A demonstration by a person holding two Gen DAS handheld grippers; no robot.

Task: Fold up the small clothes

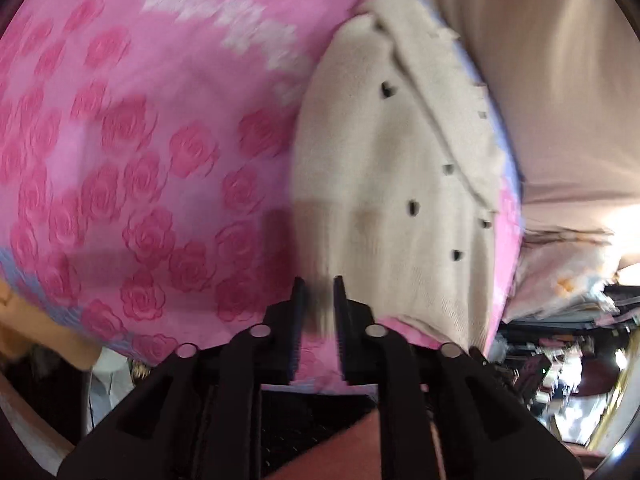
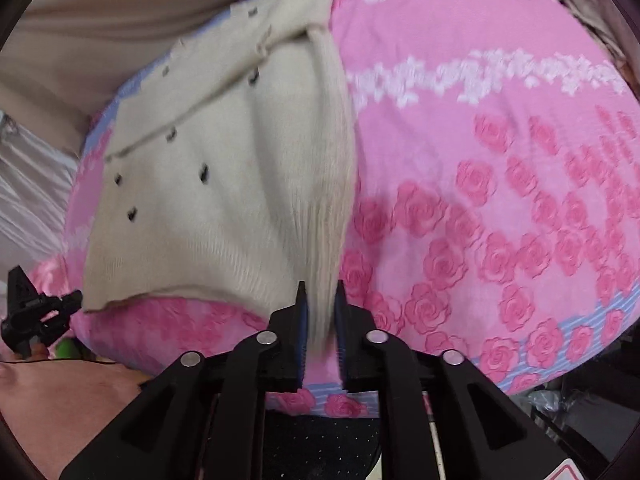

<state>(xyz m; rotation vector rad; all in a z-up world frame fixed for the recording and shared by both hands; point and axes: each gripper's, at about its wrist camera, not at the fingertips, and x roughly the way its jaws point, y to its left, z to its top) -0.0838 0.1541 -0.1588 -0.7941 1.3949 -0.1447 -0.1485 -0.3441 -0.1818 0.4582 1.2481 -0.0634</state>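
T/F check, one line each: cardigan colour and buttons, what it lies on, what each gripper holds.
1. The cardigan is cream with dark buttons. True.
2. It lies on a plain blue sheet. False: on a pink rose-patterned blanket.
3. The right gripper is pinching a ribbed strip of the cardigan. True.
4. The left gripper holds a folded sock. False: its jaws stand slightly apart at the cardigan's near edge; any grip is too blurred to tell.

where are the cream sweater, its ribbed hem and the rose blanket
cream sweater (image 2: 208, 216): right wrist view, on the flat knit front among the dark dots.
ribbed hem (image 2: 320, 264): right wrist view, on the bunched ribbing above the fingers.
rose blanket (image 1: 132, 152): left wrist view, on bare pink cloth left of the sweater.
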